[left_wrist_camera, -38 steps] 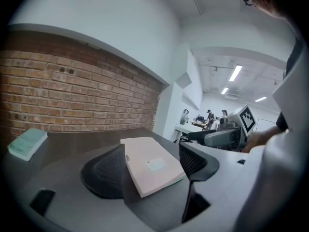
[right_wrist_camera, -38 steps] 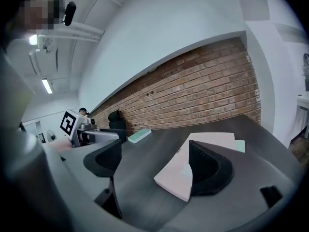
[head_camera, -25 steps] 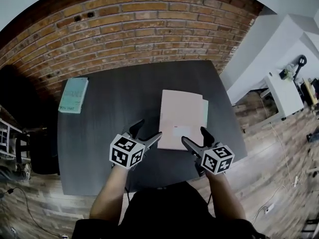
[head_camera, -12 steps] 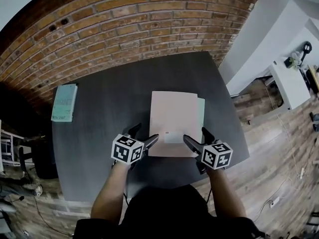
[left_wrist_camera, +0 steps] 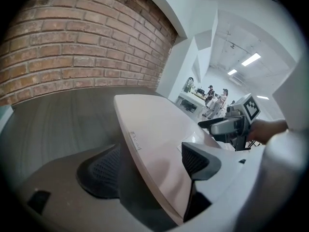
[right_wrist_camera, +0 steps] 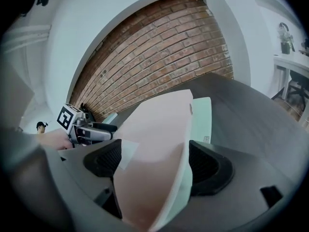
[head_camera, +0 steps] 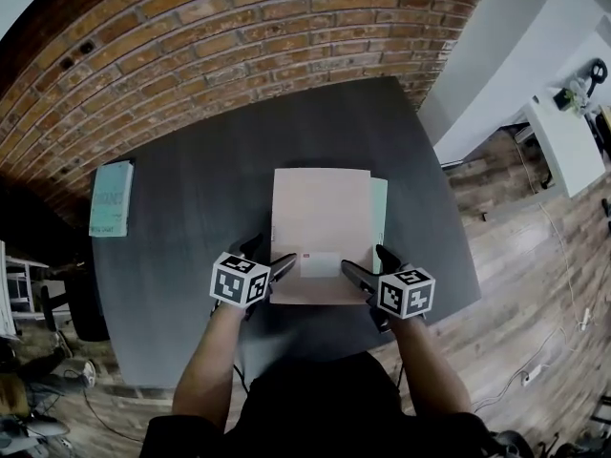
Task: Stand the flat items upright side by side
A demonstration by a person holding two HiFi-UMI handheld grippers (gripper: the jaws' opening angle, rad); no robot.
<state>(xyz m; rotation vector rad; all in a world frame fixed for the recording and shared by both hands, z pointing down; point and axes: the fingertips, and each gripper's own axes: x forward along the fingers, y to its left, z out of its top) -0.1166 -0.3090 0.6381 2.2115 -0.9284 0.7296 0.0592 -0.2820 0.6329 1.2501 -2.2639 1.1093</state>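
Note:
A large pink flat item [head_camera: 321, 219] lies on the dark table [head_camera: 200, 189], over a mint flat item [head_camera: 379, 208] whose right edge peeks out. A second, teal flat item [head_camera: 111, 198] lies at the table's far left. My left gripper [head_camera: 270, 256] is at the pink item's near left corner. Its jaws are opening, with that corner [left_wrist_camera: 145, 144] between them and neither pad pressing on it. At the near right corner, my right gripper [head_camera: 367, 260] stands open around the pink [right_wrist_camera: 154, 139] and mint [right_wrist_camera: 200, 117] edges.
A brick wall [head_camera: 239, 36] runs along the table's far side. White furniture [head_camera: 563, 132] stands on the wooden floor to the right. Dark objects and cables sit on the floor at the left [head_camera: 67, 303]. People stand far off in the left gripper view [left_wrist_camera: 212, 98].
Both grippers have moved forward from just short of the pink item's near edge to straddle its two near corners. The left jaws have spread a little.

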